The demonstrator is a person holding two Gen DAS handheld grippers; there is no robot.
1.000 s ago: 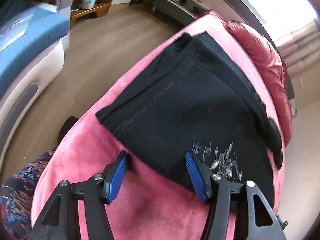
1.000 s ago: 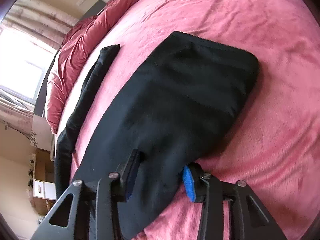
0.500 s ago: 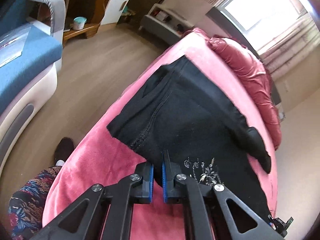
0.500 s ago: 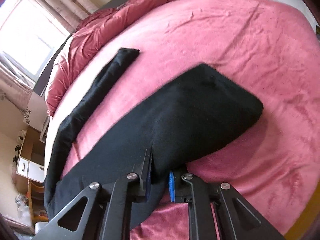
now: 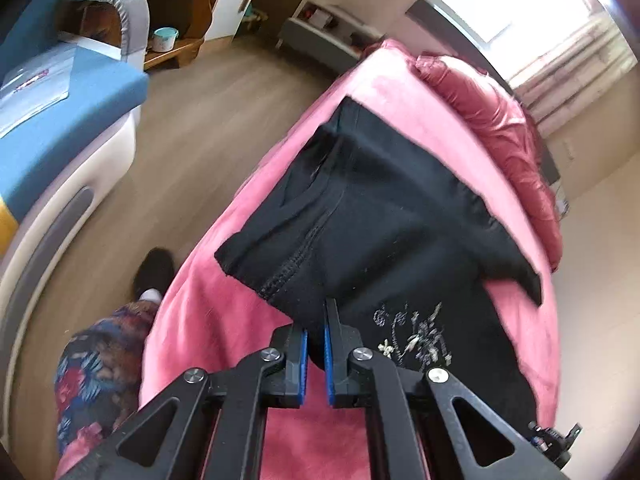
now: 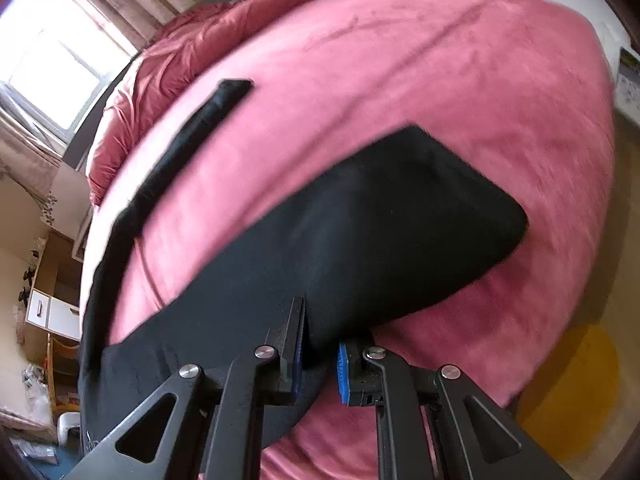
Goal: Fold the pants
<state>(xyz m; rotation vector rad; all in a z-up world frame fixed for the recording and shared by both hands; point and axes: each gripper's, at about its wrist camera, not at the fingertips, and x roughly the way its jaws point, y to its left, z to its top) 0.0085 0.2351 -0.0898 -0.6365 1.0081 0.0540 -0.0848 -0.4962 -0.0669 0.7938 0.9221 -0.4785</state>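
- left gripper (image 5: 316, 322) clamped on the near edge of the black pants (image 5: 384, 216), blue pads nearly touching with a thin fold of cloth pinched between them.
- ahead of that gripper: stitched seam and waistband end of the pants spread over the pink bed cover (image 5: 224, 332), edge lifted slightly off the cover at the jaws.
- just right of the left jaws: pale embroidered pattern (image 5: 416, 332) on the cloth.
- beyond and to the right: crumpled red quilt (image 5: 492, 120) by a bright window.
- left of the gripper, off the bed: wooden floor (image 5: 188, 136), a blue and white sofa (image 5: 60, 128), a person's patterned sleeve (image 5: 96, 364) low at the frame's edge.
- right gripper (image 6: 318, 340) closed on a thicker bunch of the same pants (image 6: 372, 232), jaws held slightly apart by the cloth, fabric draped over the left finger.
- ahead and right of it: folded end of the pants lying on the pink cover (image 6: 460, 80), rounded corner pointing away.
- ahead and left of it: a narrow black strip (image 6: 192, 128) lying apart from the main mass; whether a leg of the same pants, cannot tell.
- right-wrist view blurred.
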